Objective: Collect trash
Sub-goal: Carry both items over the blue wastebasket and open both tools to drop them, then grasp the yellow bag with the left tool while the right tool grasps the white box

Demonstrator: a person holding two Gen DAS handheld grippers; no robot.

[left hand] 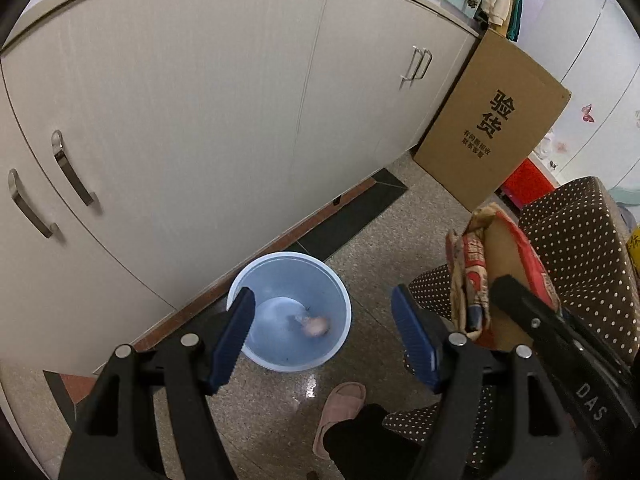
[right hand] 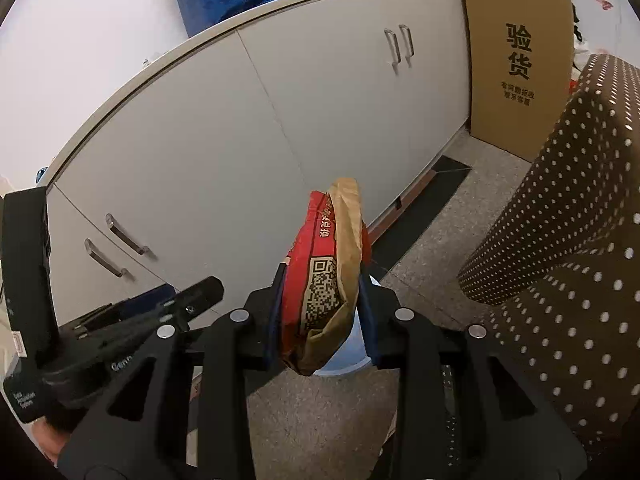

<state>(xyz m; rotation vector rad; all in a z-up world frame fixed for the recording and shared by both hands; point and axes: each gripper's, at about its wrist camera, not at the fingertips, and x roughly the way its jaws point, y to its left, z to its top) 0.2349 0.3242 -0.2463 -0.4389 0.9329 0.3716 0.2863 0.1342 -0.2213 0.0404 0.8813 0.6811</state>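
A light blue bin (left hand: 290, 276) stands on the floor against the white cabinets, with a small crumpled pinkish piece of trash (left hand: 316, 325) inside. My left gripper (left hand: 324, 328) is open and empty above the bin. My right gripper (right hand: 322, 308) is shut on a crumpled red and brown paper bag (right hand: 326, 276) with a QR code. The bag also shows in the left wrist view (left hand: 484, 276), right of the bin. The bin's rim (right hand: 352, 360) shows just below the bag in the right wrist view.
White cabinets (left hand: 192, 120) run along the left. A tall cardboard box (left hand: 492, 128) leans at the cabinets' far end. A brown polka-dot covered seat (right hand: 560, 220) stands on the right. A pink slipper (left hand: 338, 412) rests on the speckled floor.
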